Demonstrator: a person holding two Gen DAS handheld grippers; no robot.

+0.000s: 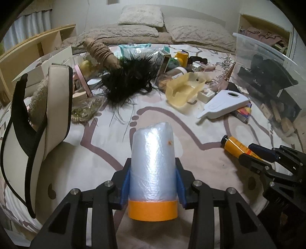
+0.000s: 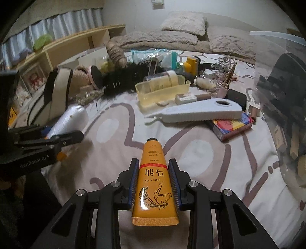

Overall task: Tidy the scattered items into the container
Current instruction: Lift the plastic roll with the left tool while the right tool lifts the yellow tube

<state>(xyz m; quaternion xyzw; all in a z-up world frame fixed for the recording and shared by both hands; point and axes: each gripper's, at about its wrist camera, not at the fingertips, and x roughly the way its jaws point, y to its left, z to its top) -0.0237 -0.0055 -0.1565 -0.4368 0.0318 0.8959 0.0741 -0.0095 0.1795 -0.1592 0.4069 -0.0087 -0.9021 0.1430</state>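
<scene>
My left gripper (image 1: 153, 168) is shut on a roll of clear plastic film with an orange tape end (image 1: 153, 168), which is held just above the patterned bedspread. My right gripper (image 2: 154, 168) is shut on an orange hand-cream tube (image 2: 154, 182) printed with a horse, cap pointing away. In the left wrist view the tube (image 1: 234, 145) and the right gripper (image 1: 254, 155) show at the right. From the right wrist, the film roll (image 2: 67, 120) and left gripper (image 2: 55, 137) appear at the left. A clear plastic container (image 1: 267, 63) (image 2: 281, 92) stands at the right, with dark items and wooden blocks inside.
Clutter lies across the bed: a black feather piece (image 1: 126, 80), a yellow tray (image 2: 162, 90), a white flat tool (image 2: 195, 113), a colourful box (image 2: 231, 124), a twine spool (image 1: 99, 51), a cream visor (image 1: 44, 118). Pillows (image 1: 141, 16) and shelves lie beyond.
</scene>
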